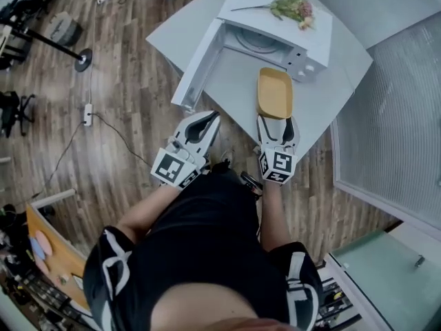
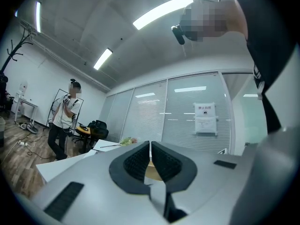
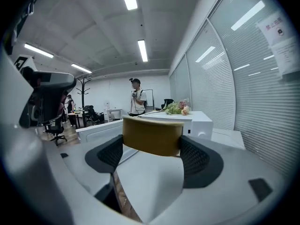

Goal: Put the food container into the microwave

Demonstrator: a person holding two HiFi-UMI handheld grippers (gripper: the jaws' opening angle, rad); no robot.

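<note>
Head view looks steeply down; both gripper views face level, close behind their jaws; all share the pink-and-green flower sprig [image 1: 293, 7].

Near end of food container [image 1: 274, 92] hidden between the jaws of my right claw [image 1: 277, 121]. Microwave [image 1: 318, 33] cavity mostly hidden under its own top. From my left claw [image 2: 150, 144], with jaws closed together, the container shows only as a sliver. Wall notice [image 2: 206, 118]: print too small to read.

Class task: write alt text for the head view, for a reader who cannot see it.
Seen from above, a person's right hand-held gripper clasps the near end of a yellow food container over a white table, before a white microwave with its door open and flowers on top. The left hand-held gripper, jaws together, holds nothing.
</note>
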